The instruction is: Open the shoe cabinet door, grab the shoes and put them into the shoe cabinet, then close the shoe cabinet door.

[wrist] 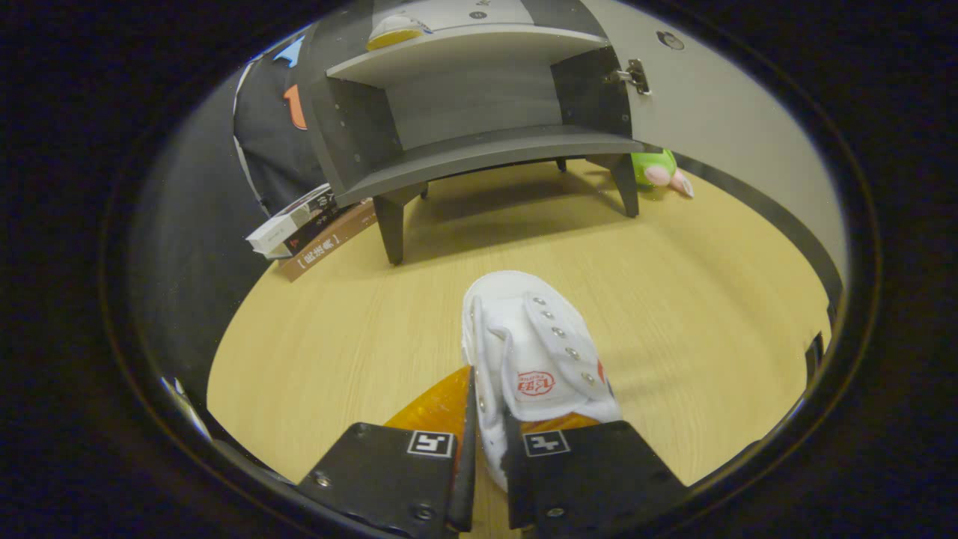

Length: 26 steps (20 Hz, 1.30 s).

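books (303, 228) lie stacked at the tabletop's (314, 359) far left edge, beside the shoe cabinet (479, 112), whose door (718, 127) stands open at the far edge. we have the gripper (488, 449) clamped on the white shoe's (535, 352) side wall near the front edge. we judge the carry step is in hand; next we must lift it onto the lower shelf (486, 153).

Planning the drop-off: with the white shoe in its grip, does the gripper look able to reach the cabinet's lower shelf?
Probably yes. The gripper is shut on the white shoe, the cabinet door stands open, and bare floor leads to the lower shelf.
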{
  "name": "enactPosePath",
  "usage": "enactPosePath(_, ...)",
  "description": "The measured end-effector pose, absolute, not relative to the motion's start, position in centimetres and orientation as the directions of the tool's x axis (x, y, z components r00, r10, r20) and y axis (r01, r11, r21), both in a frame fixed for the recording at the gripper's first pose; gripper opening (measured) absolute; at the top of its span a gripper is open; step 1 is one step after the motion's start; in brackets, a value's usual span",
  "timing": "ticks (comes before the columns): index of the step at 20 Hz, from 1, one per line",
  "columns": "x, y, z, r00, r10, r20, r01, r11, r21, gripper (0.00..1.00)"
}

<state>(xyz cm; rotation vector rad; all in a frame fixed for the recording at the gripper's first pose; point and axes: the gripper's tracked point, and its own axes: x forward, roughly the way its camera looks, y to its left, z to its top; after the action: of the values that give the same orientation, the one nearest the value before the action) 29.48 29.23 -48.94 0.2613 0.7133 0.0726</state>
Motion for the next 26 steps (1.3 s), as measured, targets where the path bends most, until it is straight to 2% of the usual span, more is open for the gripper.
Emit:
enactPosePath(1,29.6,29.1,-48.7,0.758,0.149,-0.635,0.008,0.971,0.238,0.15)
enactPosePath(4,29.9,29.0,-47.2,0.771,0.156,-0.618,-0.045,0.981,0.191,0.09)
enactPosePath(11,29.7,27.4,-42.3,0.8,0.137,-0.585,-0.048,0.985,0.164,0.09)
enactPosePath(17,31.1,25.9,-30.2,0.877,0.116,-0.465,-0.066,0.99,0.122,0.09)
enactPosePath(26,37.4,23.7,-14.5,0.956,0.123,-0.264,-0.117,0.992,0.038,0.09)
